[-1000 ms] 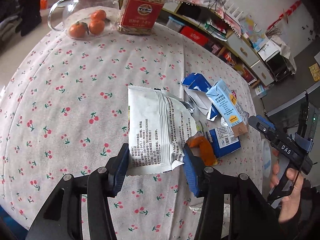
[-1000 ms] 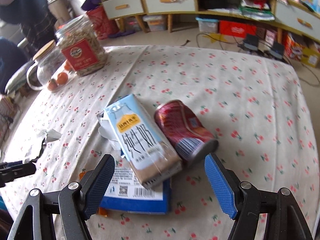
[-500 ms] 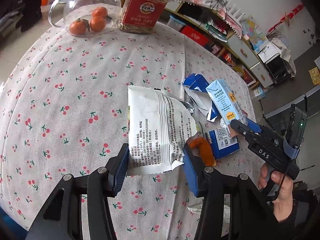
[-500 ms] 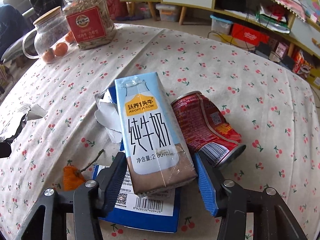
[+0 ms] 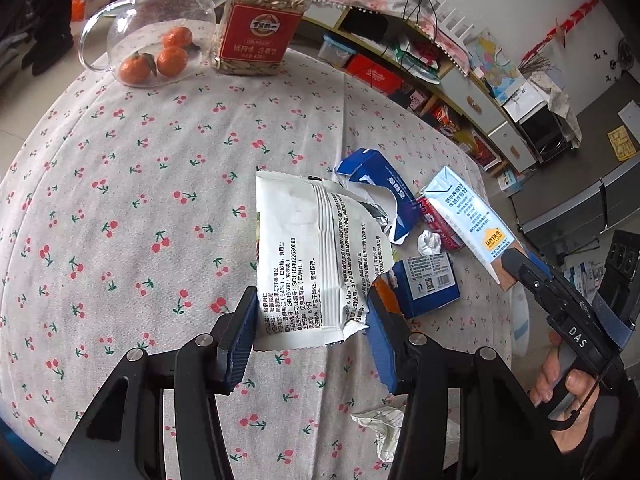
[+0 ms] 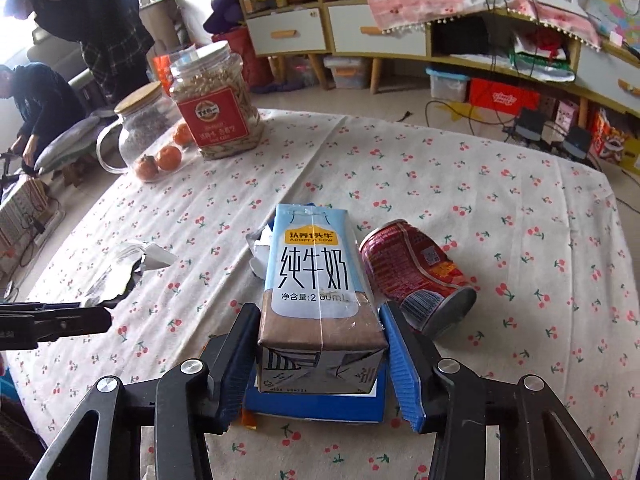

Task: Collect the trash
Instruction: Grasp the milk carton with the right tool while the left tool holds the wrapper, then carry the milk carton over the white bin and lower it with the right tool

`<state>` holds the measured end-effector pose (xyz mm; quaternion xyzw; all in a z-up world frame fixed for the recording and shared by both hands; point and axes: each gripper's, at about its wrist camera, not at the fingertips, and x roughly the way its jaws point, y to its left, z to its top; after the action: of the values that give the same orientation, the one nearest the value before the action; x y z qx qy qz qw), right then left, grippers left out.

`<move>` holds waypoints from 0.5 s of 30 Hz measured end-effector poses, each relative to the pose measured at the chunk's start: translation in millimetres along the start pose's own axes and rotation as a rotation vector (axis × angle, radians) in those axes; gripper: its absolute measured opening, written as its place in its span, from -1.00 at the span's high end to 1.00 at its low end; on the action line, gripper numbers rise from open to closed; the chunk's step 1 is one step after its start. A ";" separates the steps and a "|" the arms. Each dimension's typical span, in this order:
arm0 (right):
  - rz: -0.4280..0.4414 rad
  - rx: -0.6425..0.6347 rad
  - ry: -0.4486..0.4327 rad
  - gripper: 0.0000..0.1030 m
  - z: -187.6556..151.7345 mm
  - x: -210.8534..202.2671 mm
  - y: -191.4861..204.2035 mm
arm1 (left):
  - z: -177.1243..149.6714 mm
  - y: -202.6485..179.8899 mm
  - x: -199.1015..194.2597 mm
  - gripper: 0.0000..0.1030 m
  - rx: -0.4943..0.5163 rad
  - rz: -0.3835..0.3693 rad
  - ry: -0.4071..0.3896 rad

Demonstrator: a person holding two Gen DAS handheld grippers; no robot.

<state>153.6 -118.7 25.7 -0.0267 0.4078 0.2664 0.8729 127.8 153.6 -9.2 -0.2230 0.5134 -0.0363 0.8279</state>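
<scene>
Right tongs (image 6: 320, 360) clamp milk carton (image 6: 316, 292) at base: light, crushable. Left tongs (image 5: 310, 336) hold limp snack wrapper (image 5: 316, 256), red can (image 6: 412, 272) at carton's 3 o'clock.

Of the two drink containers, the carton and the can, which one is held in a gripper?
The light blue milk carton, clamped in the right gripper. The red can lies on its side beside it, untouched.

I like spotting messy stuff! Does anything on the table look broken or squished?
Yes. The red can lies tipped on its side beside the milk carton, which the right gripper has clamped. In the left view, the blue box is ripped open, and the white snack bag in the left gripper has a torn edge.
</scene>
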 end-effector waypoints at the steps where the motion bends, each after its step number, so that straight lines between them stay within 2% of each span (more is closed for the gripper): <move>1: 0.002 0.006 -0.013 -0.03 -1.1 -7.6 -2.1 | -0.1 -3.1 0.2 -0.04 0.003 -0.003 0.000; 8: -0.036 0.061 -0.071 -0.03 -11.9 -49.4 -31.5 | -2.1 -26.9 4.1 -0.04 0.036 -0.024 0.002; 15: -0.129 0.165 -0.045 -0.03 -33.6 -74.4 -79.2 | -5.0 -53.1 13.5 -0.04 0.072 -0.040 0.017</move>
<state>129.6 -228.4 43.9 0.0251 0.4063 0.1758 0.8963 138.8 100.3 -0.7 -0.2029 0.5143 -0.0734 0.8300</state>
